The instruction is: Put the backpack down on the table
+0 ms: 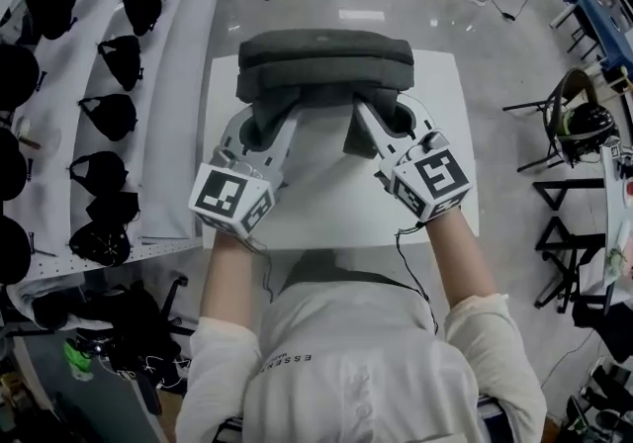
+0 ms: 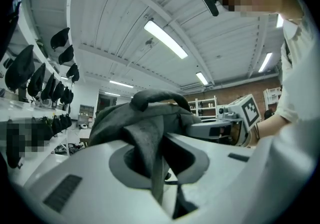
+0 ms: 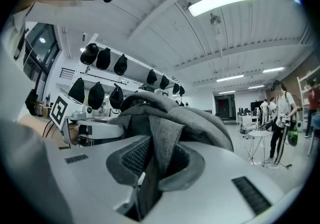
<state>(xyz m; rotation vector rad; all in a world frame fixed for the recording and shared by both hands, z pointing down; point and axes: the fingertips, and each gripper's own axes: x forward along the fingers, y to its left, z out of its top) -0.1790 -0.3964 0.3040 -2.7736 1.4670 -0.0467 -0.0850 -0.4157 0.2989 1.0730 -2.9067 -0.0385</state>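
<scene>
A white sweatshirt (image 1: 346, 362) of soft knit fills the near edge of the head view, and two bare forearms reach from it out over the table (image 1: 336, 219). Each hand carries a pale plastic gripper with a cube of black-and-white square markers at its back.

The left gripper (image 1: 265, 130) is closed on the left strap (image 1: 274, 120), a flat band of grey felt-like cloth. In the left gripper view the left gripper (image 2: 160, 155) has that strap (image 2: 150, 138) running down through the narrow slot between its jaws. The right gripper (image 1: 388, 125) pinches the right strap (image 1: 356, 139) in the same way; in its own view (image 3: 159, 165) the strap (image 3: 162, 143) folds into the slot.

The backpack (image 1: 324, 65) is dark grey, soft and rounded, a long padded block lying crosswise over the far half of the white, smooth, square table. Whether its underside rests on the tabletop cannot be told.

On the left, long white shelves (image 1: 168, 134) hold rows of black rounded bags (image 1: 111, 115).
</scene>
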